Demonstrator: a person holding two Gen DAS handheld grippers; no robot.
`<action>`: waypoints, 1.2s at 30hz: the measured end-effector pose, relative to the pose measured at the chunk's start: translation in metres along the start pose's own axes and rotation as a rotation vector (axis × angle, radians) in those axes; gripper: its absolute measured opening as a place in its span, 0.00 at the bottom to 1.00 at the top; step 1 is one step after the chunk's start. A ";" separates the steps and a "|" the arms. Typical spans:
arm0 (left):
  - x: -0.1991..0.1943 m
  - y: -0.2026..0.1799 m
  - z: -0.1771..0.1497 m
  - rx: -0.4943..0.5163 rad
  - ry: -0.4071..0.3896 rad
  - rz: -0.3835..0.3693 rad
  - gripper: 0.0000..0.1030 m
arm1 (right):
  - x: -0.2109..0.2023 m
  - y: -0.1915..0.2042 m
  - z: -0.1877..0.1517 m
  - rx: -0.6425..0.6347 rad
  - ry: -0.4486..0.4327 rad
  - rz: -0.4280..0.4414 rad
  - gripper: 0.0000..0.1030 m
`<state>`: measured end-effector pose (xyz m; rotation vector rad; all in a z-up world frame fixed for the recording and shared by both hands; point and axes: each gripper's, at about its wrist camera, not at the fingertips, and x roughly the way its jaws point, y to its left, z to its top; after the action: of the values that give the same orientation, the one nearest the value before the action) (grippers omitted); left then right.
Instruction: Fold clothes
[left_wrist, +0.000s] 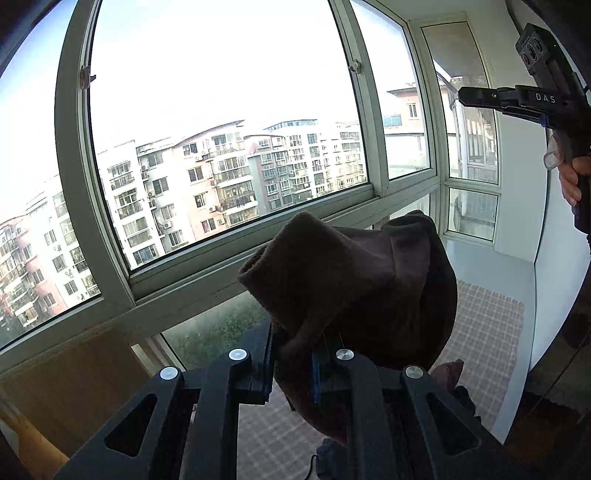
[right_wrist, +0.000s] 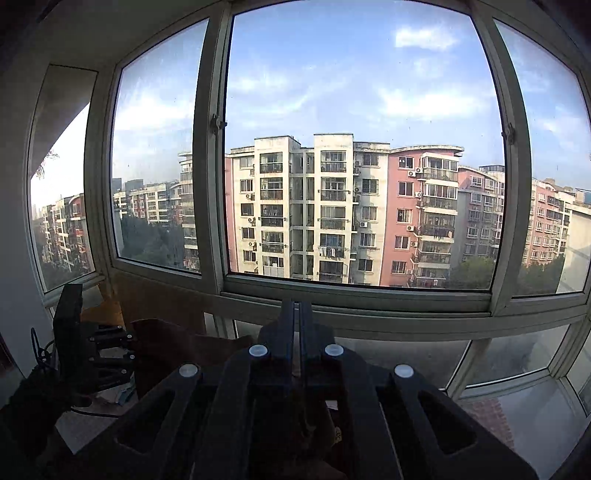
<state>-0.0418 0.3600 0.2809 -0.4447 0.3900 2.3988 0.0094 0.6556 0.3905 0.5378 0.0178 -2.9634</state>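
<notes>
Glazed balcony; large window (right_wrist: 362, 155) faces apartment blocks (right_wrist: 332, 210). Checked cloth (left_wrist: 487, 332) covers the surface below the window. Left gripper (left_wrist: 293, 365): jaws clamped on a brown fleece garment (left_wrist: 354, 280), which bunches up above them, raised in front of the window's lower frame. Right gripper (right_wrist: 297, 317): jaws pressed together, raised before the window; whether fabric is caught between them cannot be told.
</notes>
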 end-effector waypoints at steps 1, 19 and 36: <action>-0.004 0.009 -0.006 0.000 0.010 0.017 0.13 | 0.017 0.005 -0.006 -0.006 0.076 0.018 0.03; 0.004 0.099 -0.449 -0.486 0.642 0.101 0.12 | 0.360 0.195 -0.350 -0.326 0.842 0.442 0.42; -0.021 0.050 -0.524 -0.819 0.687 0.188 0.13 | 0.448 0.316 -0.475 -0.755 1.180 0.669 0.49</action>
<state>0.0526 0.1100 -0.1727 -1.6699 -0.3184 2.4366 -0.1994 0.3023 -0.2078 1.5928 0.8079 -1.4779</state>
